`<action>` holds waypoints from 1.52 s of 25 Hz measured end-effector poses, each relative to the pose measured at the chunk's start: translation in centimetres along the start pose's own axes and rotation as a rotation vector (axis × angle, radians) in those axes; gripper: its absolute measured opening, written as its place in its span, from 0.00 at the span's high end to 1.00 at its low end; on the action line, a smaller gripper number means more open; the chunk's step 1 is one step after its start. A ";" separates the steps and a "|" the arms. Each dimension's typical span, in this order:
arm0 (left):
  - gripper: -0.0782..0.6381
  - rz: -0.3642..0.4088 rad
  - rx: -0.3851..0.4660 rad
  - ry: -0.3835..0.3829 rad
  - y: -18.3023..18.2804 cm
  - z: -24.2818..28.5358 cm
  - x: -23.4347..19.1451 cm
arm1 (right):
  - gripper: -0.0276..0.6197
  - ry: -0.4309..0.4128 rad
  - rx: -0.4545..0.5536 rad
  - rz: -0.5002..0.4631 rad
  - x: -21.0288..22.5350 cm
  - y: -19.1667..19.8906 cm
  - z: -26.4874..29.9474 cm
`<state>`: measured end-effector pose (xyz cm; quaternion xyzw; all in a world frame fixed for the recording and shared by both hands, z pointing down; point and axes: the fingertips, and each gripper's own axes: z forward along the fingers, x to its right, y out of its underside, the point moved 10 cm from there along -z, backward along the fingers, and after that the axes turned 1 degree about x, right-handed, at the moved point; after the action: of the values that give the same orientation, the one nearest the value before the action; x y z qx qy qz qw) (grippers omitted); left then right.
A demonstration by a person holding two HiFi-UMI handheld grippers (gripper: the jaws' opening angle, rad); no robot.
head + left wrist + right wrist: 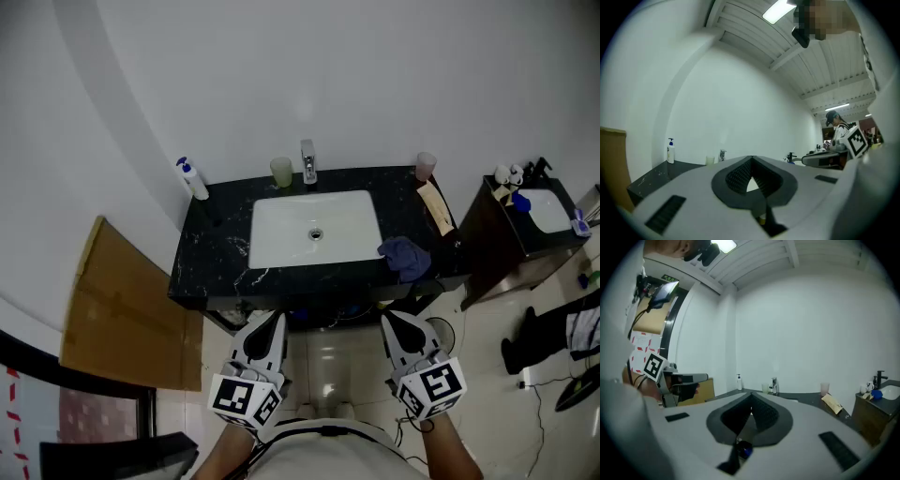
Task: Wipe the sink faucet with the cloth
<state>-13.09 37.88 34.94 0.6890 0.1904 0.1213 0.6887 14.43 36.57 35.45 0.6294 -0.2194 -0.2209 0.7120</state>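
Head view looks steeply down on a black counter with a white sink set into it. At the far left, a sheet of cardboard leans at the counter's 8 o'clock, and a soap bottle stands at its 10 o'clock corner. I hold my left gripper at the sink's 7 o'clock, in front of the counter and touching nothing. In the left gripper view its pads are pressed together with nothing between them. A green cup sits at the sink's 11 o'clock, just beside the faucet, which stands at 12 o'clock behind the basin. My right gripper hangs at the sink's 5 o'clock. Its jaws are also closed tight on nothing, as the right gripper view shows. The cloth, a dark blue crumple, lies on the counter at the sink's 4 o'clock, near the front edge. It is close to my right gripper but apart from it, and well apart from the faucet. A pink cup stands at the counter's 1 o'clock corner, with a brown paper packet lying just in front of it. At 3 o'clock, a second cabinet carries its own basin.
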 end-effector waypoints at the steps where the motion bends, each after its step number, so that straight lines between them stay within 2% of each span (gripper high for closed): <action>1: 0.89 0.001 -0.001 -0.004 0.2 0.3 0.2 | 0.95 -0.002 0.000 0.003 0.4 0.4 0.1; 10: 0.89 -0.018 -0.035 -0.051 0.9 2.2 0.9 | 0.95 -0.021 -0.030 0.025 3.6 1.7 0.8; 16: 0.89 -0.025 -0.046 -0.050 0.7 5.3 -0.5 | 0.95 -0.014 -0.051 0.025 5.4 1.9 3.3; 23: 0.89 -0.056 -0.036 0.020 1.8 10.9 -4.8 | 0.95 0.047 -0.085 0.039 8.0 2.5 7.5; 28: 0.89 -0.079 -0.020 0.078 1.5 15.4 -8.5 | 0.95 0.101 -0.106 0.048 9.8 1.5 11.5; 38: 0.89 -0.086 -0.063 0.168 0.3 21.8 -15.3 | 0.95 0.173 -0.085 0.063 11.2 0.1 19.4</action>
<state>-17.40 11.62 36.22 0.6454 0.2730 0.1550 0.6963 11.99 14.45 38.06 0.6082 -0.1670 -0.1523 0.7609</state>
